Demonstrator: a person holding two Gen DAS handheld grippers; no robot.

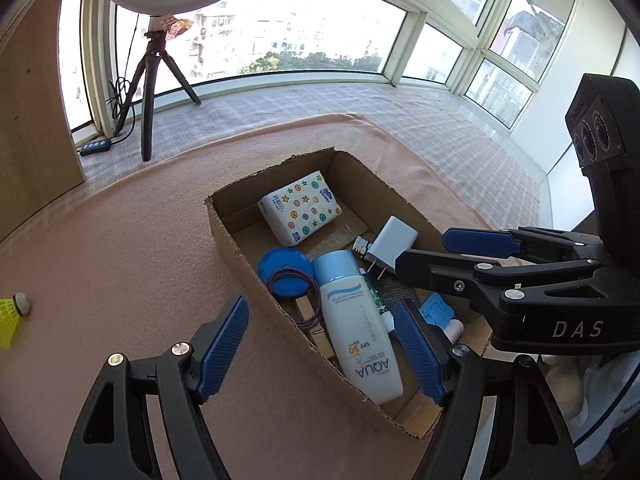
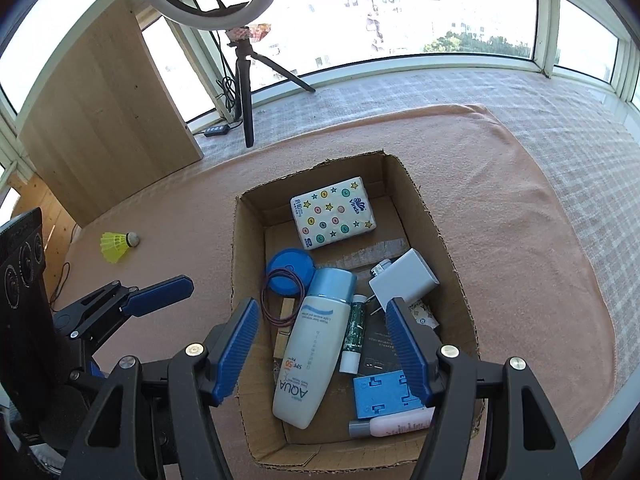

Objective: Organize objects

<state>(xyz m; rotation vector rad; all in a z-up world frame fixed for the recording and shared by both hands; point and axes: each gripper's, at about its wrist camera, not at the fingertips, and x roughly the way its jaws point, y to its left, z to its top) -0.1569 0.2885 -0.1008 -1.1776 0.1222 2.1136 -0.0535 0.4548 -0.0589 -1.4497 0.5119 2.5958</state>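
An open cardboard box (image 1: 228,236) (image 2: 444,236) sits on a pink cloth. In it lie a tissue pack (image 1: 300,212) (image 2: 334,212), a white AQUA bottle (image 1: 356,328) (image 2: 312,344), a blue lid (image 1: 280,270) (image 2: 290,270), a white charger (image 1: 390,240) (image 2: 404,282), a purple hair band (image 2: 280,300), a clothespin (image 2: 284,330), a green tube (image 2: 354,330), a blue block (image 2: 384,396) and a small pink bottle (image 2: 396,426). A yellow shuttlecock (image 1: 10,316) (image 2: 118,245) lies on the cloth left of the box. My left gripper (image 1: 320,348) and right gripper (image 2: 324,348) are open and empty above the box's near end.
A ring light on a tripod (image 1: 154,76) (image 2: 244,76) stands by the windows at the back. A wooden panel (image 2: 108,120) leans at the left. A grey checked mat (image 2: 540,112) borders the pink cloth (image 1: 120,260) (image 2: 520,240).
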